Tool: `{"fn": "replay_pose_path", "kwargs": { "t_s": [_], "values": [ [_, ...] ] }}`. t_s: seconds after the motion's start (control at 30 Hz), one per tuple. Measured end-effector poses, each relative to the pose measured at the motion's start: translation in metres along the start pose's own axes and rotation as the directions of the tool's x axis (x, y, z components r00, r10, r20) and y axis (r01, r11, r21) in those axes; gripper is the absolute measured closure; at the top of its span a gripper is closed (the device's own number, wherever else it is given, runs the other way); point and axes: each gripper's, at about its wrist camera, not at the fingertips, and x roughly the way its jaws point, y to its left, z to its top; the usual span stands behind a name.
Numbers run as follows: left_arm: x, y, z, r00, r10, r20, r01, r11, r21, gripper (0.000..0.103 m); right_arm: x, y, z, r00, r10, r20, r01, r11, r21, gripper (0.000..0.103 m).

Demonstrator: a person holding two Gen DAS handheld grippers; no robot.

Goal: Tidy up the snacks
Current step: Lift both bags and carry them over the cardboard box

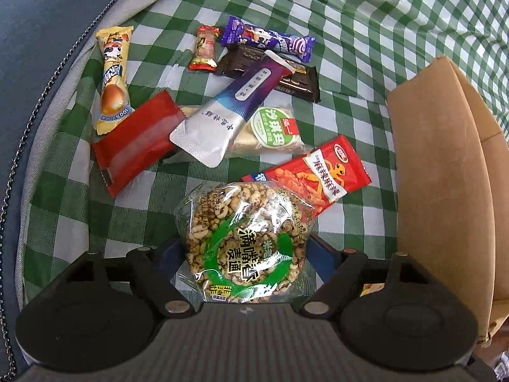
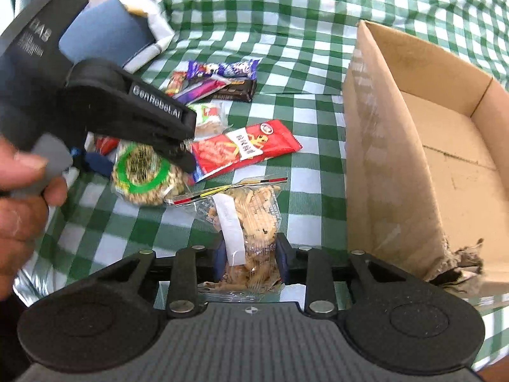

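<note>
Right now your left claw (image 1: 245,254) straddles the puffed-grain pack (image 1: 245,245), its blue fingers (image 1: 324,254) set wide at either flank; the pictures do not settle whether the pads press the wrapper. Your right claw (image 2: 251,254) is clamped on the clear bag (image 2: 251,226) of sticks, gripping its lower part while the sealed top edge lies forward on the cloth.

To do this step well, carry the clear bag over the near wall of the box (image 2: 375,165), which stands just to the right with its bottom bare where visible, and let go only once the bag is past the rim. The film is slippery and the contents brittle, so squeeze no harder than needed. With the left, get the pads seated on the round body of the grain pack, not just on loose film, before lifting; its far edge touches the red strip pack (image 1: 315,175), so lift straight up to avoid dragging that one along.

The remaining snacks lie in a loose heap beyond: a silver-purple sachet (image 1: 229,108) lies across a green-label bar (image 1: 273,130), with a plain red pack (image 1: 136,143), a yellow pack (image 1: 113,76), a purple bar (image 1: 270,39), a small red sweet (image 1: 205,47) and a dark wrapper (image 1: 299,82) around them.

Everything rests on a green-and-white checked cloth (image 1: 366,31), wrinkled, over the tabletop. Blue fabric with a chain trim (image 1: 41,95) borders the left edge.
</note>
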Motion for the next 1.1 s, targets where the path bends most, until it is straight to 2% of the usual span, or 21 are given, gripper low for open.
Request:
{"fn": "replay_pose_path", "kwargs": {
  "t_s": [0.13, 0.33, 0.53, 0.63, 0.8, 0.93, 1.1],
  "values": [
    [0.004, -0.006, -0.003, 1.0, -0.011, -0.029, 0.012, 0.999, 0.039, 0.018, 0.01, 0.004, -0.006, 0.998, 0.0, -0.07, -0.003, 0.999, -0.047, 0.07],
    [0.014, -0.016, -0.008, 0.998, 0.009, -0.064, -0.002, 0.994, 0.11, 0.018, 0.014, -0.004, -0.01, 0.997, 0.028, -0.074, -0.028, 1.0, 0.01, 0.065],
    [0.019, -0.022, -0.013, 0.996, 0.033, -0.085, -0.018, 0.986, 0.165, 0.016, 0.02, -0.002, -0.014, 0.996, 0.031, -0.08, -0.031, 1.0, 0.002, 0.061],
    [0.018, -0.02, -0.012, 0.997, 0.027, -0.078, -0.015, 0.987, 0.157, 0.018, 0.021, 0.0, -0.014, 0.997, 0.029, -0.076, -0.03, 1.0, -0.01, 0.062],
    [0.006, -0.018, -0.009, 0.999, -0.027, -0.021, 0.029, 0.99, 0.137, 0.019, 0.011, 0.004, -0.011, 1.0, 0.009, -0.023, -0.009, 1.0, -0.029, 0.07],
    [-0.008, -0.017, -0.007, 0.996, -0.079, 0.044, 0.073, 0.99, 0.121, 0.019, -0.01, 0.001, -0.01, 0.998, 0.004, 0.055, -0.001, 0.999, -0.048, 0.071],
    [-0.031, -0.016, -0.008, 0.977, -0.16, 0.144, 0.149, 0.985, 0.085, 0.019, -0.031, -0.007, -0.011, 0.99, -0.011, 0.14, 0.02, 0.998, -0.057, 0.072]
  ]
}}
